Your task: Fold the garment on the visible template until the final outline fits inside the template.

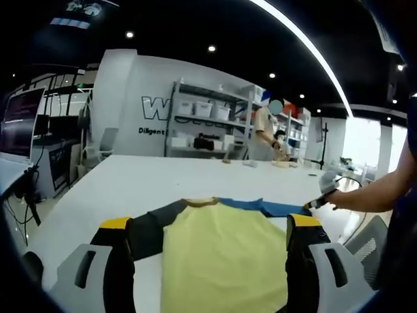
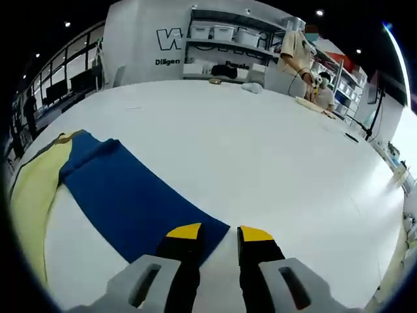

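The left gripper [image 1: 210, 228] is held low over the white table [image 1: 195, 173], with its jaws wide apart and nothing between them. The garment [image 1: 221, 254] lies flat on the table right in front of them, its yellow body between the two jaws, a grey sleeve [image 1: 153, 225] going to one side and a blue sleeve [image 2: 130, 195] to the other. A person's arm [image 1: 365, 195] reaches to the blue sleeve's end with the right gripper [image 2: 219, 232]. Its jaws are a little apart, at the corner of the cuff; I cannot tell if they hold the cloth. Shelves [image 1: 208, 120] stand behind.
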### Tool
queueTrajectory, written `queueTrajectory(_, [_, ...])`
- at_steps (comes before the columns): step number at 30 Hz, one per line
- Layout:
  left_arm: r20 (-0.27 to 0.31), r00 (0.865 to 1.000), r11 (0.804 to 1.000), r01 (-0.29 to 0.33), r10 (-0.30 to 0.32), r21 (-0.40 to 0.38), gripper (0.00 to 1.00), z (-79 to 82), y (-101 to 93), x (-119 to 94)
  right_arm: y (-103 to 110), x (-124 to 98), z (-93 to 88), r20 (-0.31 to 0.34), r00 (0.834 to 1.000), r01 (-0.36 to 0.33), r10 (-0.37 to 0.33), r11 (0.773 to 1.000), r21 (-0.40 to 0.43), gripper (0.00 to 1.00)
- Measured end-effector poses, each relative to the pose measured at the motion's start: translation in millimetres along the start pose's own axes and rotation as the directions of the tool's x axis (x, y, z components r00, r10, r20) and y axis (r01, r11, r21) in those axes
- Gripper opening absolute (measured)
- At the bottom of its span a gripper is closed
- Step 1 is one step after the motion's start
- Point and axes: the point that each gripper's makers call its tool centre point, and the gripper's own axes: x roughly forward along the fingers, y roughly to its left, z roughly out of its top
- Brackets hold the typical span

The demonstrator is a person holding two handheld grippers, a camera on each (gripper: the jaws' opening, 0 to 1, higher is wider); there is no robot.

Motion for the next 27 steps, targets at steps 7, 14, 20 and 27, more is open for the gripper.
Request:
queueTrajectory(7, [-0.008,1.0,1.0,-0.006,0.006,0.001,0.9,-1.3,1.9,-0.6,10.9,-9.6,-1.2,0.032,0.999,-0.035,0.032,0.994,0.099,0.17])
queueTrajectory(14, [-0.017,1.0,1.0,0.004,-0.004,0.01,0.88,-3.8,1.3,0.0,19.4,-14.4,-13.2,-0.001,1.0,-0.023,0.023,0.997,0.07,0.18])
queueTrajectory(20, [-0.017,1.0,1.0,0.002,-0.002,0.014,0.87,-4.0,2.0,-0.6,23.9,-14.0,-16.8,0.006,1.0,-0.021,0.02,0.995,0.094,0.13])
queueTrajectory(27, [-0.025,1.0,1.0,0.011,-0.011,0.013,0.86,-5.3,0.2,-0.4,26.6,-13.1,-15.0,0.007,1.0,-0.024,0.024,0.998,0.058,0.03])
